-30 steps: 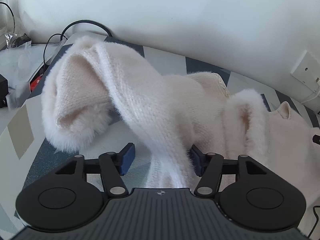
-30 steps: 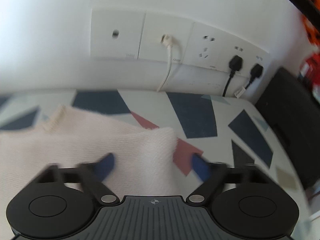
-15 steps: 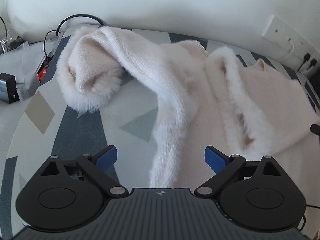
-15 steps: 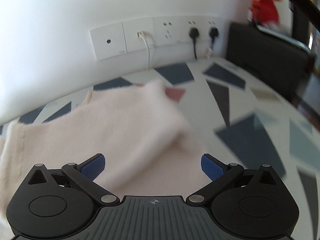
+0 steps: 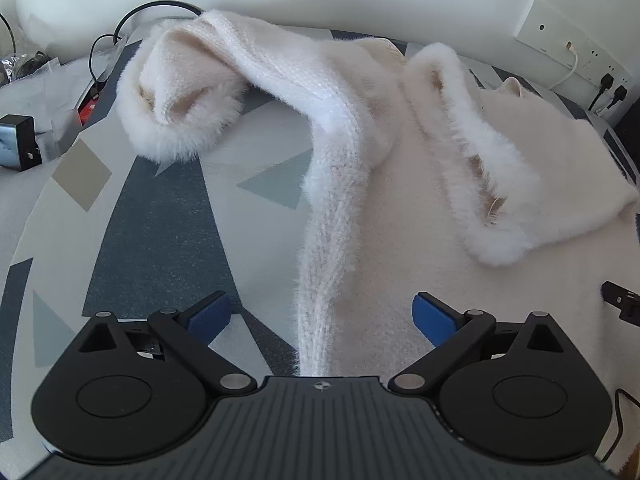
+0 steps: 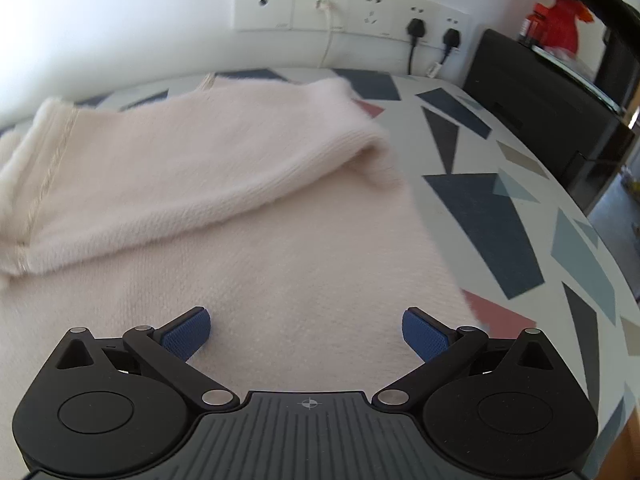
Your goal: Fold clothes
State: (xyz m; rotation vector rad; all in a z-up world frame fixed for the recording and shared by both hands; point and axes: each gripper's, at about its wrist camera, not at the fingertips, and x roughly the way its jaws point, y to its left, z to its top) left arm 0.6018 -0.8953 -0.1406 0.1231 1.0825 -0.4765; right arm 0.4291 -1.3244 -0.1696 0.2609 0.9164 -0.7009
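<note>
A fluffy cream sweater [image 5: 420, 184] lies on the patterned tablecloth [image 5: 160, 216]. In the left wrist view one sleeve [image 5: 332, 168] runs from a furry cuff [image 5: 180, 112] at the upper left down between my fingers. My left gripper [image 5: 322, 316] is open and holds nothing, just above the sleeve's near end. In the right wrist view the sweater [image 6: 248, 248] has a part folded over its top [image 6: 224, 152]. My right gripper [image 6: 306, 330] is open and empty over the sweater body.
A black charger [image 5: 18, 142], cables [image 5: 104, 48] and plastic bags lie at the far left. Wall sockets with plugs [image 6: 416, 28] line the back wall. A black box [image 6: 552, 92] stands at the right table edge. The tablecloth [image 6: 500, 216] shows to the right of the sweater.
Both grippers opened wide and pulled back. The left let go of the sleeve, which now lies on the table. The right let go of the sweater's edge, now folded over the body.
</note>
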